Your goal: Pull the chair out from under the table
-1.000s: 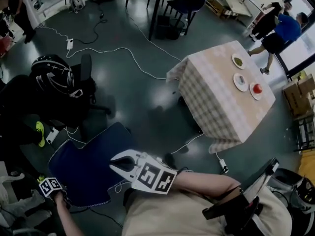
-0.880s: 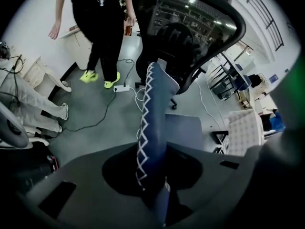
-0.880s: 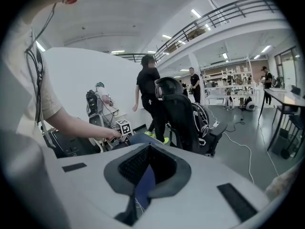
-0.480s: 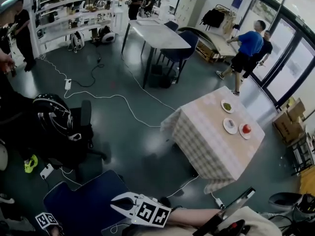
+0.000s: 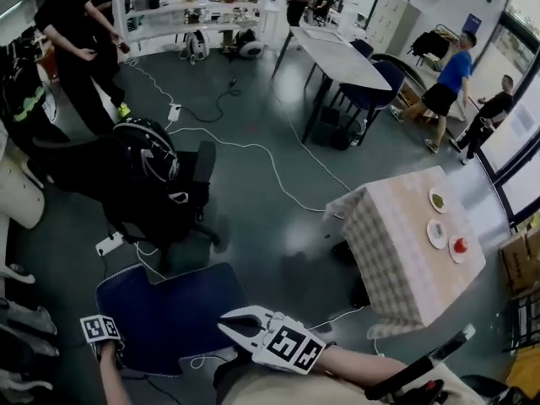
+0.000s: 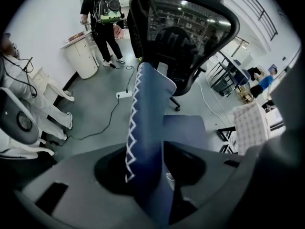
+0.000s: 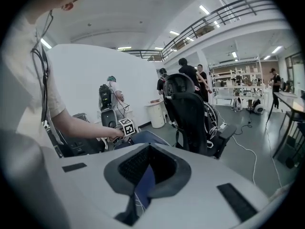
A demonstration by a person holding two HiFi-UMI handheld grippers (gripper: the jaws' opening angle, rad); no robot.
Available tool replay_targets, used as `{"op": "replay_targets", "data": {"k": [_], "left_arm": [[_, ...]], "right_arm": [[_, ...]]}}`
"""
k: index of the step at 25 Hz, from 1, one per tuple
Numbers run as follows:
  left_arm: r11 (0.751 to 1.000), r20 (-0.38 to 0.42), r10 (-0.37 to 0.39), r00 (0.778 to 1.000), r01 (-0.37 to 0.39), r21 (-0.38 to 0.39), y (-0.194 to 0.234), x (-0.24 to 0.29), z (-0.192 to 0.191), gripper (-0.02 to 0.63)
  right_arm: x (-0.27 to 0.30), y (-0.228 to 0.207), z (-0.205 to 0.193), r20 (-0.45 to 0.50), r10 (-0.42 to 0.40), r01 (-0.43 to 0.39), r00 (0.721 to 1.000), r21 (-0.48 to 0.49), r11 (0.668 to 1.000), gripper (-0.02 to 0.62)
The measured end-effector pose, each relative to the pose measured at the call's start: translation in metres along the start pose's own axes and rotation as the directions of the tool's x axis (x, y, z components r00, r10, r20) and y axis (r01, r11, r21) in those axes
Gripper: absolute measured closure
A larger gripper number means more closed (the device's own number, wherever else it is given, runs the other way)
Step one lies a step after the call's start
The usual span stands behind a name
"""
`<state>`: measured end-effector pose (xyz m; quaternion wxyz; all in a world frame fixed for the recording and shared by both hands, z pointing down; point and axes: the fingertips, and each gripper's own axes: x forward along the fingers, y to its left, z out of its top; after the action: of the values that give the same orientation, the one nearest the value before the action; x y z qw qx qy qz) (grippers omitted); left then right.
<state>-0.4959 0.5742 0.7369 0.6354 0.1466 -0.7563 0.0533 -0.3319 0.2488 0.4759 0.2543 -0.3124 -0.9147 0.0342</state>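
Fingers point(image 6: 71, 180) of our left gripper point(image 6: 151, 173) have just loosened around the backrest of the blue chair point(image 5: 169, 310); our right gripper point(image 7: 143, 178) pinches it. Backrest runs crosswise between both; chair stands well clear of the table point(image 5: 405, 260), off its left edge.

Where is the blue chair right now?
In the head view, the blue fabric chair sits bottom left, out on the floor left of the checked-cloth table.

site: open-plan lab or workshop. equipment racks point(image 5: 190, 2) are lining the back wall, cables point(image 5: 253, 146) are trailing across the bare floor, a mezzanine railing point(image 7: 224, 17) is running overhead, and a long workbench point(image 5: 342, 53) and a check-cloth table point(image 5: 396, 226) are standing mid-floor.
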Motion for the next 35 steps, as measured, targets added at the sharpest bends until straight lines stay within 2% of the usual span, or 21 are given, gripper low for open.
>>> {"op": "replay_targets", "data": {"k": [2,4,8,10,12,14,15,17,19,23,27,31,33,35], "left_arm": [[1.0,0.009,-0.01,1.0,0.009,0.029,-0.008,-0.001,0.005,0.425],[1.0,0.038,-0.02,0.999,0.019,0.023,-0.015,-0.01,0.006,0.422],[0.997,0.163,0.014,0.987,0.0,-0.082,-0.017,-0.047,-0.01,0.42],[0.991,0.231,0.078,0.97,-0.051,-0.124,-0.011,-0.071,-0.015,0.42],[0.987,0.293,0.139,0.946,-0.107,-0.122,-0.008,-0.097,-0.011,0.424],[0.987,0.369,0.156,0.916,-0.127,-0.101,-0.02,-0.127,-0.002,0.523],[0.989,0.412,0.147,0.899,-0.119,-0.092,-0.033,-0.143,0.002,0.536],[0.993,0.49,0.116,0.864,-0.092,-0.072,-0.065,-0.173,0.007,0.561],[0.997,0.535,0.079,0.841,-0.066,-0.042,-0.103,-0.19,0.007,0.598],[0.996,0.557,-0.029,0.83,-0.023,0.087,-0.202,-0.199,0.004,0.601],[0.971,0.578,-0.137,0.804,-0.006,0.239,-0.306,-0.204,0.0,0.601],[0.94,0.588,-0.255,0.768,0.054,0.338,-0.394,-0.22,-0.013,0.601],[0.928,0.586,-0.279,0.761,0.058,0.368,-0.426,-0.228,-0.028,0.601],[0.919,0.58,-0.278,0.766,0.035,0.393,-0.448,-0.234,-0.047,0.601]], "right_arm": [[-0.001,-0.005,0.001,0.0,-0.012,0.012,1.0,0.007,1.0,0.586],[-0.002,-0.01,-0.001,-0.007,-0.023,0.023,1.0,0.024,0.999,0.586],[-0.005,-0.008,-0.004,-0.015,0.011,-0.01,1.0,0.033,0.999,0.586],[-0.006,-0.004,0.0,-0.001,0.041,-0.041,0.999,0.013,0.999,0.586],[-0.009,0.001,0.002,0.012,0.068,-0.068,0.998,-0.008,0.998,0.586],[-0.017,0.004,0.004,0.026,0.089,-0.088,0.996,-0.027,0.996,0.586],[-0.023,0.005,0.005,0.037,0.098,-0.096,0.995,-0.035,0.995,0.586],[-0.038,0.006,0.006,0.064,0.11,-0.107,0.992,-0.044,0.993,0.586],[-0.055,0.005,0.002,0.089,0.115,-0.111,0.989,-0.044,0.993,0.586],[-0.101,-0.004,-0.008,0.142,0.101,-0.097,0.985,-0.04,0.995,0.586],[-0.145,-0.02,-0.025,0.189,0.061,-0.059,0.98,-0.012,0.998,0.586],[-0.183,-0.024,-0.044,0.216,0.042,-0.046,0.976,0.012,0.999,0.586],[-0.2,-0.021,-0.053,0.224,0.055,-0.063,0.973,0.031,0.998,0.586],[-0.213,-0.016,-0.064,0.222,0.077,-0.089,0.972,0.043,0.995,0.586]]}}
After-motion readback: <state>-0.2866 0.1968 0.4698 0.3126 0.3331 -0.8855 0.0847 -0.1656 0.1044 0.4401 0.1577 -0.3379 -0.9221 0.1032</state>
